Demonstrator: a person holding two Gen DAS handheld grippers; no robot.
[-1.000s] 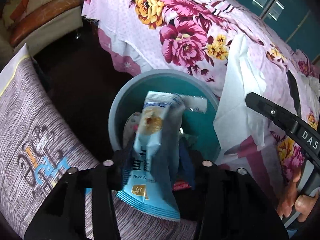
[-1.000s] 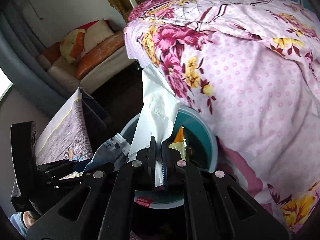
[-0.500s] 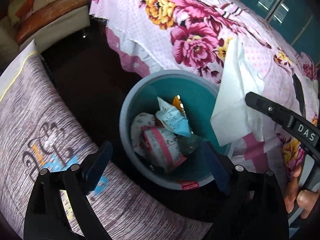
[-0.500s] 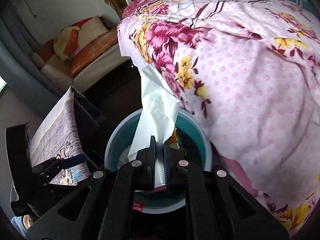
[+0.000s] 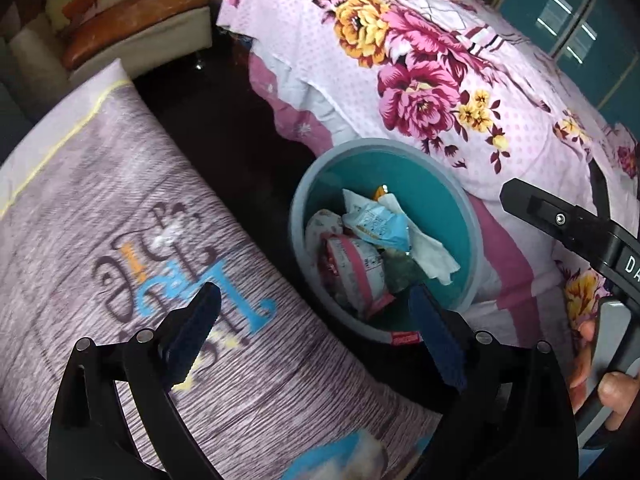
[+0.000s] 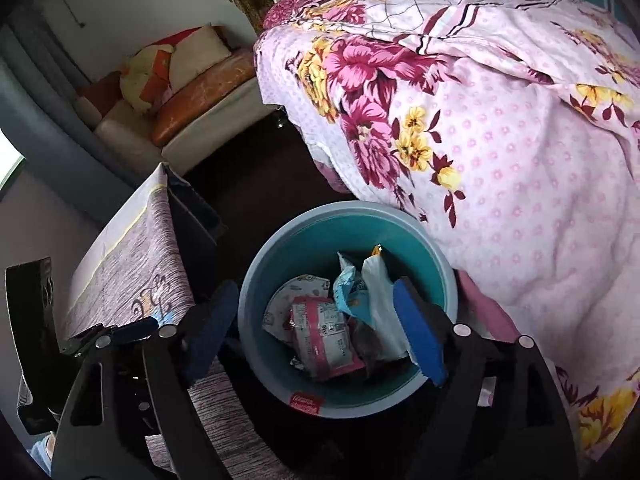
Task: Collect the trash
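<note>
Right wrist view: the right tool (image 6: 316, 336), empty jaws opening wide, hangs above the trash bin (image 6: 276, 276), white tissue (image 6: 380, 304) lying among wrappers (image 6: 324, 336) below.

place: home bedroom, probably | cues: floral bedspread (image 6: 500, 160); cushioned sofa (image 6: 192, 116); trash bin (image 6: 280, 264)
</note>
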